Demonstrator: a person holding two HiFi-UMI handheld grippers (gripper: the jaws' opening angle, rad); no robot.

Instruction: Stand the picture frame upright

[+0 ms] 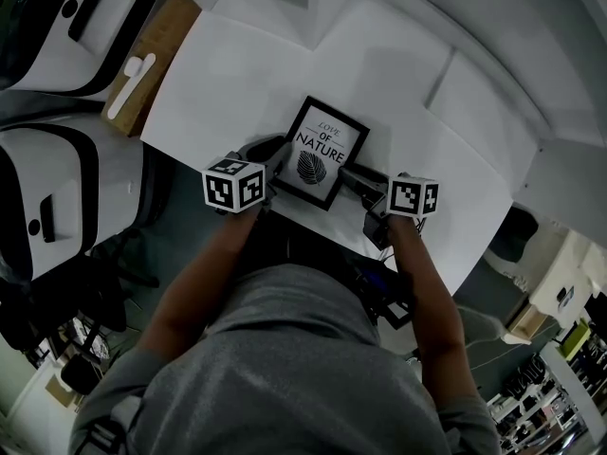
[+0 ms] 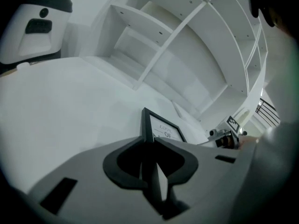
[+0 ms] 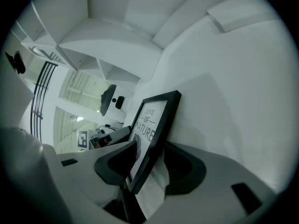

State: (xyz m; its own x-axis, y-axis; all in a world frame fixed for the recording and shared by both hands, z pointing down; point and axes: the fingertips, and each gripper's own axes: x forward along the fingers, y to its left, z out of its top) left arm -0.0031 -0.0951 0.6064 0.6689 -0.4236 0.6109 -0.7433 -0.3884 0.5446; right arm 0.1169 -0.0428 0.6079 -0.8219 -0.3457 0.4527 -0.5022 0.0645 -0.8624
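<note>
A black picture frame [image 1: 322, 154] with a "Love of Nature" leaf print is on the white table [image 1: 237, 64], between my two grippers. My left gripper [image 1: 273, 157] is at the frame's left side. In the left gripper view the frame's [image 2: 163, 129] edge is pinched between the jaws of the left gripper [image 2: 152, 143]. My right gripper [image 1: 353, 176] is at the frame's right side. In the right gripper view the frame [image 3: 152, 125] leans tilted between the spread jaws of the right gripper [image 3: 150, 146], with its pale back showing behind it.
White shelving [image 2: 187, 45] rises behind the table. Two white-and-black machines [image 1: 57, 27] stand at the left, beside a wooden board [image 1: 156, 45] that carries a white tool [image 1: 131, 83]. The table's near edge runs just below the grippers.
</note>
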